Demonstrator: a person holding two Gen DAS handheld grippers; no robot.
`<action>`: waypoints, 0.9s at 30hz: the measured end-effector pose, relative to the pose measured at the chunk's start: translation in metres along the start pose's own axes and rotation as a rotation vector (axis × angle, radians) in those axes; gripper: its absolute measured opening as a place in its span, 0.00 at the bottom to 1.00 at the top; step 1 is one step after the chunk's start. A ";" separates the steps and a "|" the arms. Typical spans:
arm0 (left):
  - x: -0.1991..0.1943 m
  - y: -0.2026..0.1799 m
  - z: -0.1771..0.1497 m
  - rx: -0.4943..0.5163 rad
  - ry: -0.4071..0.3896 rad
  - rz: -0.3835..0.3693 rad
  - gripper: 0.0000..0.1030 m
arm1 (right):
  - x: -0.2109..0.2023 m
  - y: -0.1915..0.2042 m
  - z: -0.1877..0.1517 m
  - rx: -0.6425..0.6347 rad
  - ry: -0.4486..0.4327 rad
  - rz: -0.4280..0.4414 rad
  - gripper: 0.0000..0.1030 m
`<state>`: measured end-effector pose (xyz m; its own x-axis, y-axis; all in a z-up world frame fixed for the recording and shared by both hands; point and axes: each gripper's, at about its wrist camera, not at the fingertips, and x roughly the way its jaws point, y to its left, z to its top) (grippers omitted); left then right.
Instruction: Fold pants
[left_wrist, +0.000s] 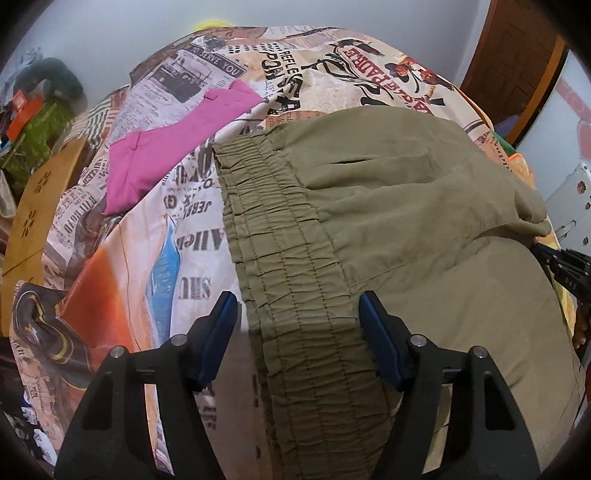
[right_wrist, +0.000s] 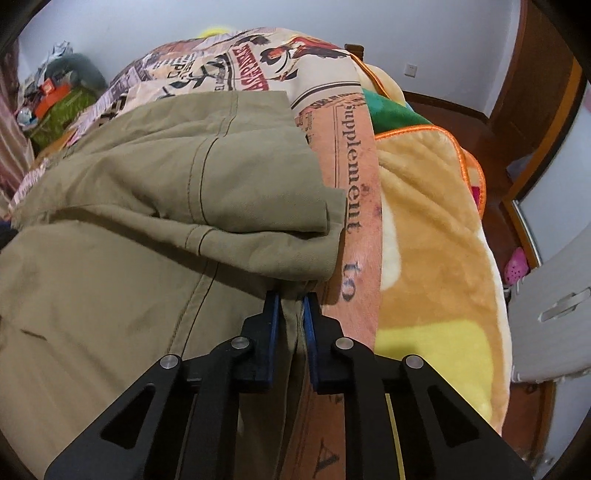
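Left tool (left_wrist: 297, 317) spread astride pants (left_wrist: 388, 206) waistband; right tool (right_wrist: 291, 301) pinching pants' fold at bed (right_wrist: 354, 206) edge. Pink cloth (left_wrist: 166, 147) left-view only.

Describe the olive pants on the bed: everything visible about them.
The olive pants look like thin woven cotton, with a gathered, stitched elastic waistband and a slit pocket. They lie flat but rumpled on the newspaper-print bedspread, one part folded over on itself. The left gripper straddles the waistband, jaws open around it without pressing. The right gripper is shut on a pinch of fabric at the folded edge, beside a plush blanket.
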<state>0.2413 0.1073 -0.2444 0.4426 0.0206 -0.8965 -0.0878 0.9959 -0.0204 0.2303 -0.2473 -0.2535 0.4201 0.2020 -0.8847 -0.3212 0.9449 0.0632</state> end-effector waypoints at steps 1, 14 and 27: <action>-0.001 0.001 -0.001 -0.002 -0.002 0.001 0.67 | -0.001 -0.001 -0.002 0.002 0.006 0.004 0.10; -0.005 0.006 -0.006 -0.022 0.002 -0.020 0.68 | -0.008 -0.005 -0.019 0.055 0.034 0.027 0.10; -0.035 0.019 0.019 -0.075 -0.047 -0.044 0.68 | -0.054 -0.011 0.017 0.105 -0.112 0.068 0.48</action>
<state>0.2405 0.1275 -0.2048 0.4888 -0.0168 -0.8722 -0.1333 0.9866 -0.0937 0.2257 -0.2638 -0.1987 0.4944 0.2884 -0.8200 -0.2640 0.9486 0.1745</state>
